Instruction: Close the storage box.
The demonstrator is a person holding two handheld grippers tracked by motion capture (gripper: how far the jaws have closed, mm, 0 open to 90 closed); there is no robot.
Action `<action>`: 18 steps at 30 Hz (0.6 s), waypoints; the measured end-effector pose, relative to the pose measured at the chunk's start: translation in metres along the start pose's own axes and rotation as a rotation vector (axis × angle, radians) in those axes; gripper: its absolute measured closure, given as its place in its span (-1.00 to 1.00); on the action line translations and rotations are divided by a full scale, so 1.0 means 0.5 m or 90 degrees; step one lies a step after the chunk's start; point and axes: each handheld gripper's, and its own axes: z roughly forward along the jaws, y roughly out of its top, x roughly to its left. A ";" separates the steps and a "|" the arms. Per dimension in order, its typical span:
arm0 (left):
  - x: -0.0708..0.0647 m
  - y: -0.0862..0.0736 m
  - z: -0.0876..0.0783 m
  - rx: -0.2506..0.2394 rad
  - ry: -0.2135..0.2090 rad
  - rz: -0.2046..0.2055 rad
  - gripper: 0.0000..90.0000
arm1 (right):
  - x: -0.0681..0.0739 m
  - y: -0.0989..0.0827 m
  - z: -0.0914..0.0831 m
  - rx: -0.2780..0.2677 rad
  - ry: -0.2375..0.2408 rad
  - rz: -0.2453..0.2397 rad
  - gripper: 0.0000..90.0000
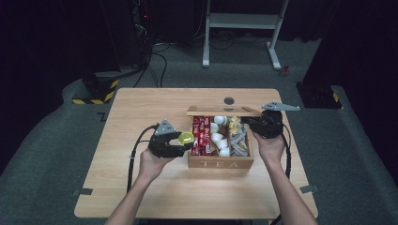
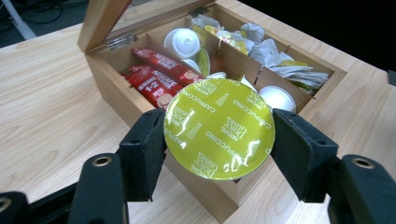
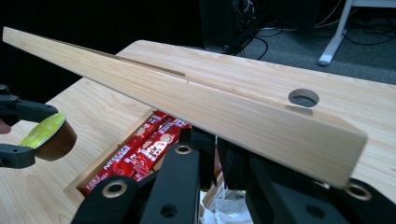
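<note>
My left gripper (image 1: 180, 140) (image 2: 219, 140) is shut on a coffee capsule (image 1: 186, 138) (image 2: 219, 128) with a yellow-green foil top marked cappuccino, held by its rim just left of the wooden tea box (image 1: 220, 163). The box stands open, with red stick sachets (image 1: 201, 136) (image 2: 156, 77), white capsules (image 1: 218, 137) and pale sachets (image 1: 238, 137) in its compartments. My right gripper (image 1: 256, 124) (image 3: 217, 149) is at the box's back right corner, jaws nearly together. The raised lid (image 1: 223, 111) (image 3: 210, 102) hides their tips; whether they pinch it I cannot tell. The right gripper view also catches the capsule (image 3: 49, 135).
The box sits right of centre on a light wooden table (image 1: 141, 187) with a round cable hole (image 1: 229, 101) behind it. A white desk frame (image 1: 244, 28) and cables stand on the floor beyond. Bare tabletop lies left of the box and in front.
</note>
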 end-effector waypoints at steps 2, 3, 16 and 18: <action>0.004 -0.005 -0.005 0.000 0.005 -0.003 -0.16 | 0.000 0.000 0.000 0.000 0.000 0.000 0.89; 0.005 -0.007 -0.008 0.000 0.006 -0.003 -0.16 | 0.000 0.000 0.000 0.000 0.000 0.000 0.89; 0.025 -0.030 -0.042 -0.007 0.031 -0.017 -0.16 | 0.000 0.000 0.000 0.000 -0.001 -0.002 0.89; 0.031 -0.036 -0.050 -0.008 0.037 -0.021 -0.16 | 0.000 0.000 0.000 0.000 -0.001 -0.002 0.89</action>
